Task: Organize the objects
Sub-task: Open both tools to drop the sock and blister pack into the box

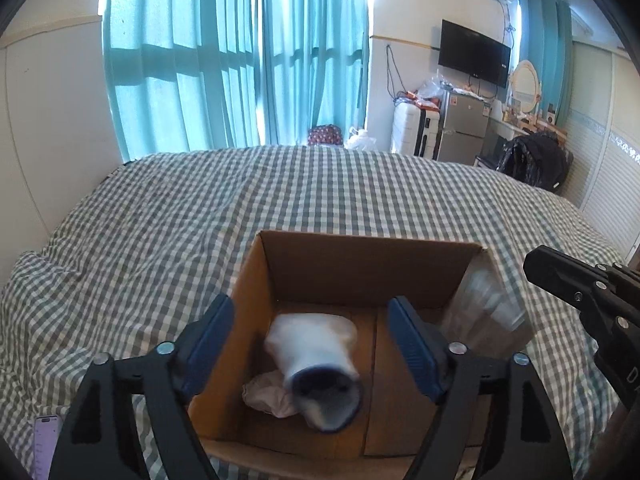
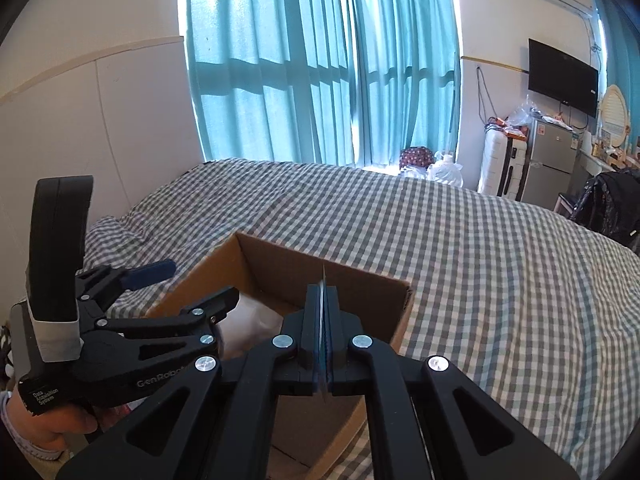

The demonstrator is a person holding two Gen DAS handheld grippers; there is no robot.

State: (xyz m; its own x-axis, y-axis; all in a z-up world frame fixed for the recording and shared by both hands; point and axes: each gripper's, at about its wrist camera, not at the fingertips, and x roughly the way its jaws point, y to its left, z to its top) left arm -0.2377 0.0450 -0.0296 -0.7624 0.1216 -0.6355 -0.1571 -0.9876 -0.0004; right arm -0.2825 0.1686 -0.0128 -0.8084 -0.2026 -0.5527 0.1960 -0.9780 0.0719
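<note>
The bed (image 1: pixel 168 216), covered in a green-and-white check sheet, extends ahead of and to both sides of the fingers of both grippers. On it stands the open cardboard box (image 1: pixel 360 264), directly ahead of and below the left gripper (image 1: pixel 316 340).

The left gripper's fingers are spread wide above the box opening, with nothing between the blue pads (image 1: pixel 412 344). Between and just below those fingers, a white sock (image 1: pixel 316 356) with a dark opening appears blurred inside the box, above a crumpled pale cloth (image 1: pixel 268 396) on the box floor. A clear plastic item (image 1: pixel 486 304) is blurred against the box's right wall, beyond the right finger.

The right gripper (image 2: pixel 323 320) has its fingers pressed together over the box's near right side, pinching a thin translucent sheet (image 2: pixel 323 276) edge-on between the pads.
</note>
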